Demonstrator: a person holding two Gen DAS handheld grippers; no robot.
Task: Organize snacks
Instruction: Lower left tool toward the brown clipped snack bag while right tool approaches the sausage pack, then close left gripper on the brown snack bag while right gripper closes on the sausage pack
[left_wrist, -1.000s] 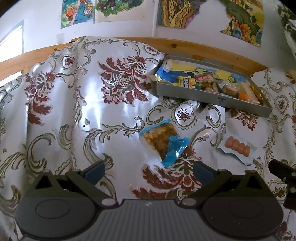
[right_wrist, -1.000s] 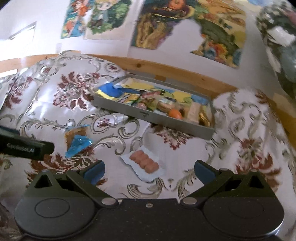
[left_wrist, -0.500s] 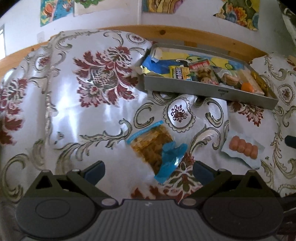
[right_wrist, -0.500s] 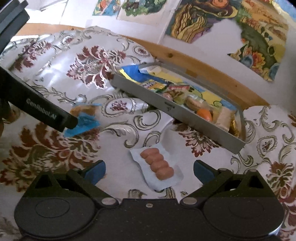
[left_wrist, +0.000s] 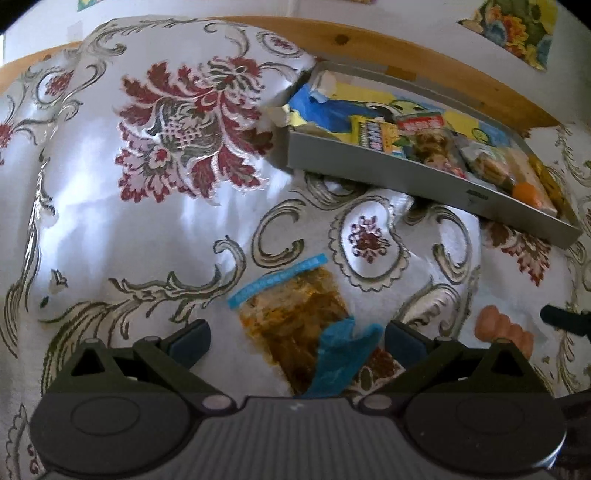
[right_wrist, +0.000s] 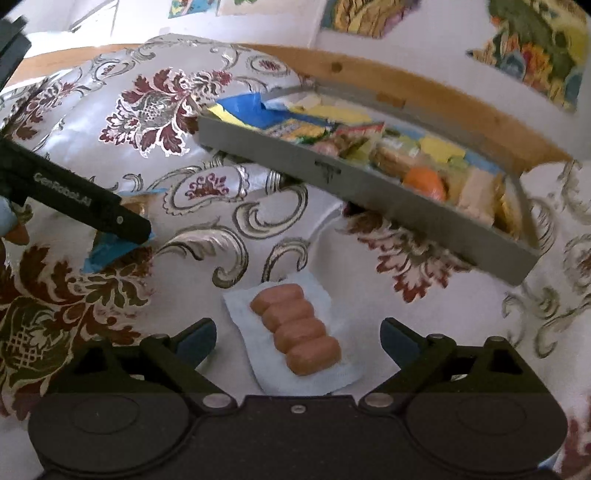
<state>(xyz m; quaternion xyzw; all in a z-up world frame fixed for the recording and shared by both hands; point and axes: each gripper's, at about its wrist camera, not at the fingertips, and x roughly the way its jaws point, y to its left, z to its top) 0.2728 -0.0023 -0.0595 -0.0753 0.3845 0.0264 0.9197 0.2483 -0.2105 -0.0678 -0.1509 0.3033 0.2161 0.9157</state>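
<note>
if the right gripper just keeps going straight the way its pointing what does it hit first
Most likely the sausage pack. It lies on the tablecloth between the open fingers of the right gripper, right ahead of them. The grey tray of snacks sits farther along the same line. Height above the cloth is unclear.

- Soft daylight glares off the glossy tablecloth (left_wrist: 110, 221) ahead-left of the claw.
- Fisheye bends and darkens the corners.
- The tray (right_wrist: 369, 192) beyond the right claw is motion-blurred.

Both wrist views low over the tablecloth (left_wrist: 110, 221), facing the shared tray (right_wrist: 369, 192)
</note>
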